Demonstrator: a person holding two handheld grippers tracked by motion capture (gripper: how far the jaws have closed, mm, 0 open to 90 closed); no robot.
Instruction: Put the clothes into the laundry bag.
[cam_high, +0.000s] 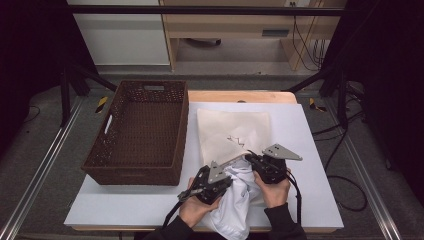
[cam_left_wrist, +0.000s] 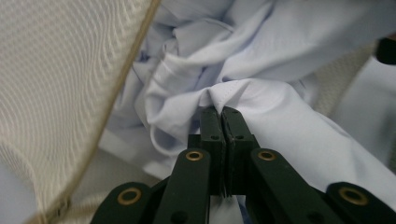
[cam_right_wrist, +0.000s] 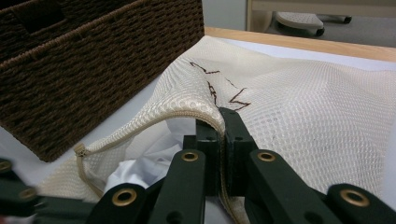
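The white garment (cam_high: 239, 197) is lying crumpled at the near mouth of the cream mesh bag (cam_high: 235, 131), half spilling toward you over the table's near edge. In the left gripper view the same garment (cam_left_wrist: 261, 107) is bunching into folds right beside the bag's zipped edge (cam_left_wrist: 70, 93).

Your left gripper (cam_high: 226, 181) is pinching a ridge of the garment — its jaws are standing fully together with the cloth caught between the tips (cam_left_wrist: 223, 112). Your left hand (cam_high: 196, 207) is sitting just nearer you than the bag's mouth.

Your right gripper (cam_high: 250, 159) is clamping the bag's upper lip at its near edge. In the right gripper view the jaws are pressed together on the mesh hem (cam_right_wrist: 220, 116), lifting it so the mouth is gaping, and a bit of the white garment (cam_right_wrist: 140, 163) is showing under the raised lip. Your right hand (cam_high: 274, 190) is resting just on the near right of the bag.

The bag itself is lying flat on the white sheet (cam_high: 305, 150) covering the table, a dark zigzag mark (cam_high: 238, 140) stitched near its middle. A brown wicker basket (cam_high: 141, 132) is standing just to the bag's left — nearly touching its side, and holding nothing I can make out. A strip of wooden tabletop (cam_high: 240, 96) is showing beyond the bag's far end.
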